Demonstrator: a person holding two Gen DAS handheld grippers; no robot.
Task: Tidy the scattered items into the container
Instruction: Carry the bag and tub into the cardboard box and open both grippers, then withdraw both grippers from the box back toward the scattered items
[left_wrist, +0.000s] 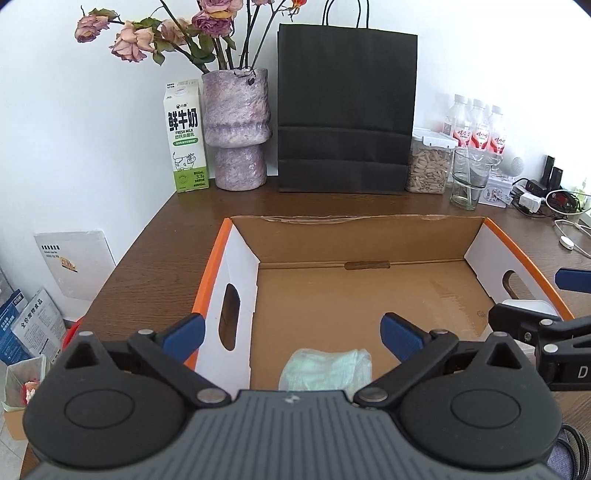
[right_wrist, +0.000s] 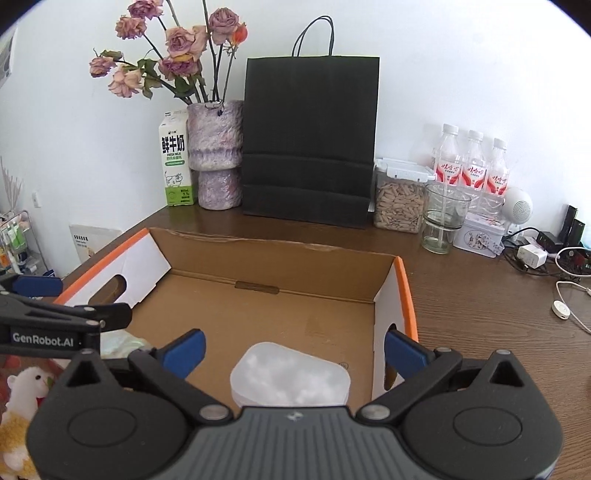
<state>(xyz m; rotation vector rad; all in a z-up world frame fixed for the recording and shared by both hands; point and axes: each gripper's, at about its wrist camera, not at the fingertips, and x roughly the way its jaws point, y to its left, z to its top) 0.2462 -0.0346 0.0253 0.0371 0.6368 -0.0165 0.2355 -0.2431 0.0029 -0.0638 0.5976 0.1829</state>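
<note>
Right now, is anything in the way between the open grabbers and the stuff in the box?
Nothing visible. The left gripper hangs open over the pale green soft packet; the right gripper over the white rounded packet, both inside the orange-edged cardboard box.

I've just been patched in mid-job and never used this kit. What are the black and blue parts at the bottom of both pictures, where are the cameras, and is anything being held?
Each picture comes from a camera mounted on a hand-held gripper, looking forward along its two blue-tipped fingers. One view belongs to the left gripper, the other to the right gripper. Both have their fingers spread wide and hold nothing. They hover over an open cardboard box with orange edges on a brown wooden table. Inside the box lie a pale green soft packet and a white rounded plastic case. Behind stand a black paper bag, a milk carton and a purple stone vase of dried roses.
</note>
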